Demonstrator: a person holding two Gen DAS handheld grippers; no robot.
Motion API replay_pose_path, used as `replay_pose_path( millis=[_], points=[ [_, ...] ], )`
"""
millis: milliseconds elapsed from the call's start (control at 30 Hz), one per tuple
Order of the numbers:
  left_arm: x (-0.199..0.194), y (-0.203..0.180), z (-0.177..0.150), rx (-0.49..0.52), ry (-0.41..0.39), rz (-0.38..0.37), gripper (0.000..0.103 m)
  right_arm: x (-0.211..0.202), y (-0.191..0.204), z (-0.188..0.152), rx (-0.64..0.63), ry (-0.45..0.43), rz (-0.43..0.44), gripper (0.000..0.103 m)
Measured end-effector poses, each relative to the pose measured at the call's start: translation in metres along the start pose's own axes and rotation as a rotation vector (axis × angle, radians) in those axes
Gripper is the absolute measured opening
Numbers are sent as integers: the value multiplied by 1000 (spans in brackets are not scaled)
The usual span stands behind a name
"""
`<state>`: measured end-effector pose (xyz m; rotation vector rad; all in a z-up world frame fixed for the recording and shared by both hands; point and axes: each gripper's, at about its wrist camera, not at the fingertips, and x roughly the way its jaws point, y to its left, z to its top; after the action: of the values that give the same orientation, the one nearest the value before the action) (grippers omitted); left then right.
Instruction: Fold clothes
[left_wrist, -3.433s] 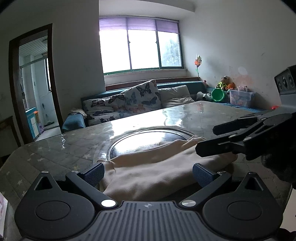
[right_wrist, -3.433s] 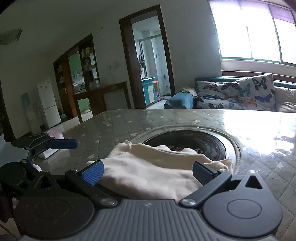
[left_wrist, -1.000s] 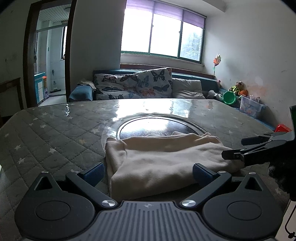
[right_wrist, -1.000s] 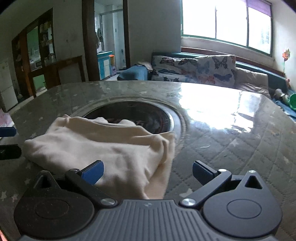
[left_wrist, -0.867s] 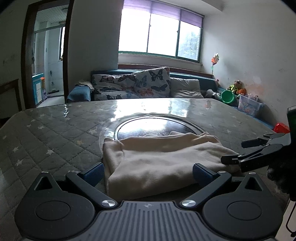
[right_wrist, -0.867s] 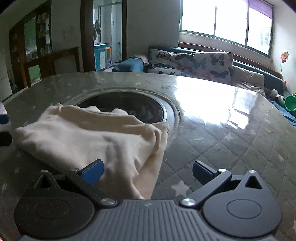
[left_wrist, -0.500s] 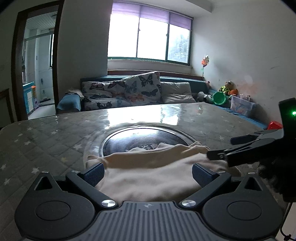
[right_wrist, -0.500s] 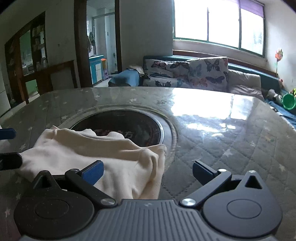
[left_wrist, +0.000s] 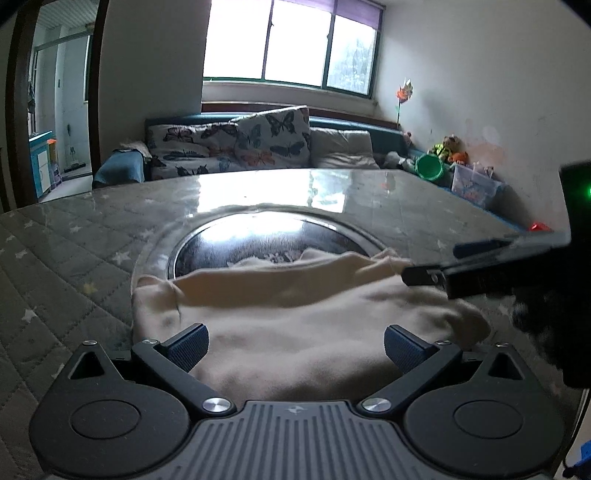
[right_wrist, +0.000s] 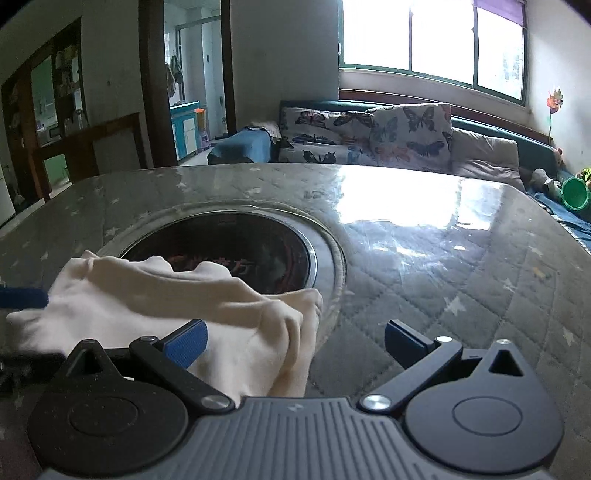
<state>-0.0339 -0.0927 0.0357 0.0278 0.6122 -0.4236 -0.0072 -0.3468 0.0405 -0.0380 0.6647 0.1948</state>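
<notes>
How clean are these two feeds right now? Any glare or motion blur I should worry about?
Left wrist: the window is blown out, its glare streaks the table, and the right gripper is motion-smeared over the cream garment. Right wrist: similar glare on the tabletop, garment edge slightly soft, strong fisheye bending at the rim.

Quilted star-print table (left_wrist: 66, 236) with round dark inset (right_wrist: 236, 243), butterfly cushions (left_wrist: 273, 140), green bucket (left_wrist: 428, 167)

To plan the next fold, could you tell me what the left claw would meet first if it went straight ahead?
Most likely the cream garment: it lies between and just ahead of the open left claw fingertips, on the table. Depth is hard to judge.
</notes>
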Motion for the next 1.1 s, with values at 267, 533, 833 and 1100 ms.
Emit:
replay_pose_path(
  millis=[267,533,833,1100],
  points=[
    [2,7,-4,-14,30,6,103,17,-3,-6,21,67,46,103],
    [-17,29,10,-85,-43,77,103,5,-11,-3,56,38,71,103],
    [-10,66,6,-242,21,158,103,6,-24,-10,143,86,132,103],
    [-7,81,-2,-331,70,143,102,3,-28,-13,173,87,160,103]
  ],
)
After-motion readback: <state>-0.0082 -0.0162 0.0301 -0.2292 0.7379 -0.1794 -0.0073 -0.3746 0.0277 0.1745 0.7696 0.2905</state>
